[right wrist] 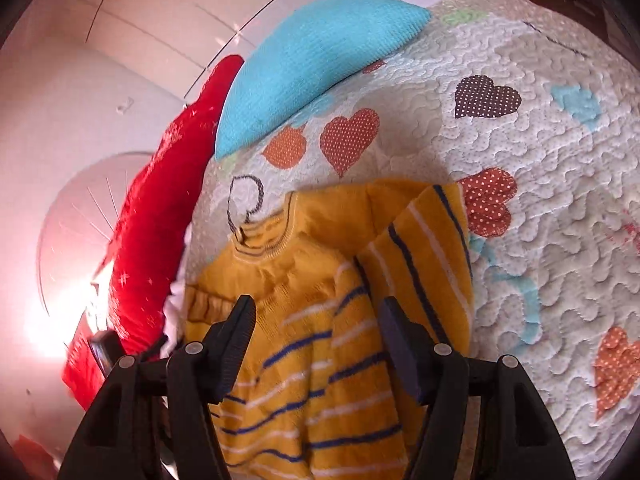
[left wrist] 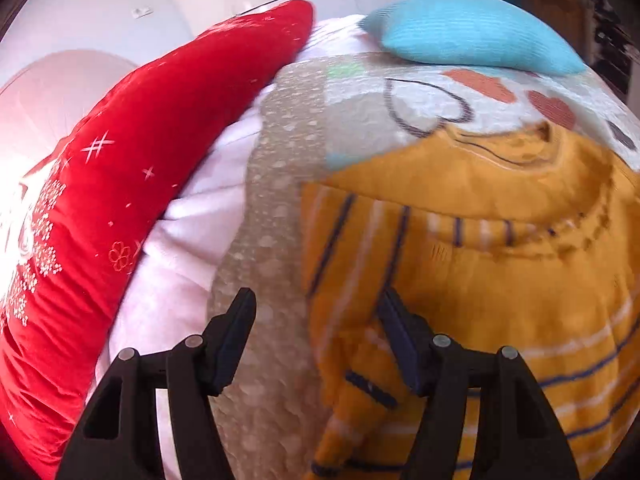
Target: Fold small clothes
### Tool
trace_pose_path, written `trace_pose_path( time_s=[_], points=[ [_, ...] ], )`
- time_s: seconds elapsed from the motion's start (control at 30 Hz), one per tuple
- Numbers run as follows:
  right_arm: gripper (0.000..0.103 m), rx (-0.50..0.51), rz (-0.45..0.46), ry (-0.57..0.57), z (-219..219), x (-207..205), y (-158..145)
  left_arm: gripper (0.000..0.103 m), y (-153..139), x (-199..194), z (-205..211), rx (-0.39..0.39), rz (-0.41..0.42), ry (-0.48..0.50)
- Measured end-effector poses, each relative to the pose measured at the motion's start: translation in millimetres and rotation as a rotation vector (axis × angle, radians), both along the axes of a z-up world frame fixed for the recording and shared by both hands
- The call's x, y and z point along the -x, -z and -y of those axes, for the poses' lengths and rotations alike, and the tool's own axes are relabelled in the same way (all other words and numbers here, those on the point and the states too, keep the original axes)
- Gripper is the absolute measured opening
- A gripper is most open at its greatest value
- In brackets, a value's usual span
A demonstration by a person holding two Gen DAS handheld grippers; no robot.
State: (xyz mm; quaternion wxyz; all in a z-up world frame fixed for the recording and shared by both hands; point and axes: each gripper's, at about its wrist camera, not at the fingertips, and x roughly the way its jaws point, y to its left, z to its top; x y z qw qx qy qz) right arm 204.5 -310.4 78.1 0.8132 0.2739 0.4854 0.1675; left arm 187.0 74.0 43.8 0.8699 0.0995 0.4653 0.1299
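Observation:
A small mustard-yellow sweater [left wrist: 500, 280] with navy and white stripes lies on a quilted bedspread [left wrist: 276, 208] with heart patches. In the right wrist view the sweater [right wrist: 304, 344] has its right sleeve [right wrist: 432, 248] folded in over the body, collar toward the far side. My left gripper [left wrist: 316, 308] is open and empty, over the sweater's left edge and sleeve. My right gripper [right wrist: 316, 312] is open and empty, just above the sweater's striped body.
A red pillow [left wrist: 120, 184] with white snowflake print lies along the left edge of the bed. A turquoise cushion [left wrist: 472, 32] sits beyond the sweater's collar. The quilt [right wrist: 540, 200] stretches to the right. A white wall is behind.

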Motion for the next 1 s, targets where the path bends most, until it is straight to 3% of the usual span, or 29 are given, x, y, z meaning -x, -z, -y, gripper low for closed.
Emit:
trace_pose_path(
  time_s=[0.07, 0.17, 0.23, 0.43, 0.57, 0.67, 0.87, 1.0],
  points=[
    [0.07, 0.045, 0.013, -0.019, 0.8, 12.0, 3.0, 0.063, 3.4, -14.9, -28.6, -0.001, -0.01, -0.112],
    [0.07, 0.05, 0.02, -0.039, 12.0, 33.3, 9.9, 0.063, 0.3, -13.8, -69.5, 0.199, -0.017, -0.171],
    [0.071, 0.042, 0.027, -0.054, 16.6, 49.1, 14.3, 0.063, -10.2, 3.7, -86.3, 0.321, 0.018, -0.163],
    [0.074, 0.001, 0.035, -0.039, 31.4, 110.8, 28.0, 0.069, -34.1, 91.0, -90.1, 0.479, 0.06, -0.057],
    [0.077, -0.028, 0.033, -0.026, 33.9, 154.0, 40.5, 0.076, -32.3, 155.9, -84.4, 0.617, 0.082, -0.004],
    [0.077, -0.083, 0.017, -0.03, 24.9, 171.3, 53.8, 0.079, -14.5, 186.5, -75.1, 0.754, 0.073, -0.001],
    [0.08, -0.101, 0.037, -0.007, -0.9, 152.1, 62.1, 0.079, 26.7, 170.0, -50.9, 0.871, 0.002, -0.019],
    [0.08, -0.102, 0.042, 0.031, -15.3, 111.4, 66.6, 0.079, 35.2, 137.5, -50.6, 0.89, 0.041, -0.066]
  ],
)
